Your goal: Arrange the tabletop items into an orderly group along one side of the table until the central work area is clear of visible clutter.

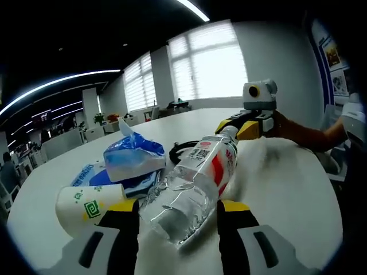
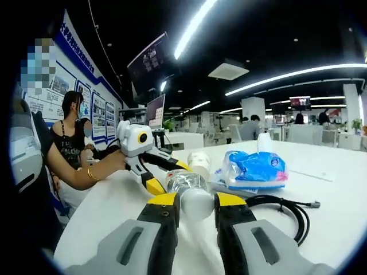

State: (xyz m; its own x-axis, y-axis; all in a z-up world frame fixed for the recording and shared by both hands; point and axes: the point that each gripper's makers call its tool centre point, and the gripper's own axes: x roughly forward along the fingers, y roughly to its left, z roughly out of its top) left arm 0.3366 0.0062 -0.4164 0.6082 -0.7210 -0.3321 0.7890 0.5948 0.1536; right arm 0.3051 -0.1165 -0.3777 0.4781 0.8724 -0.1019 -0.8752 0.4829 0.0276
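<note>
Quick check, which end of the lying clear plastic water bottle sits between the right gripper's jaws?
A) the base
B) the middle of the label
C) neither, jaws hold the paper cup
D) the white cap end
D: in the right gripper view the clear plastic water bottle points its white cap between the jaws of the right gripper; the left gripper flanks the base.

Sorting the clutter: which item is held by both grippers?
The clear plastic water bottle: left gripper at its base, right gripper at its white cap.

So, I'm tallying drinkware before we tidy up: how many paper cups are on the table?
1. A white paper cup with a green logo lies on its side beside the left gripper's jaw, next to the water bottle. Others may be hidden behind the blue tissue pack.
</note>
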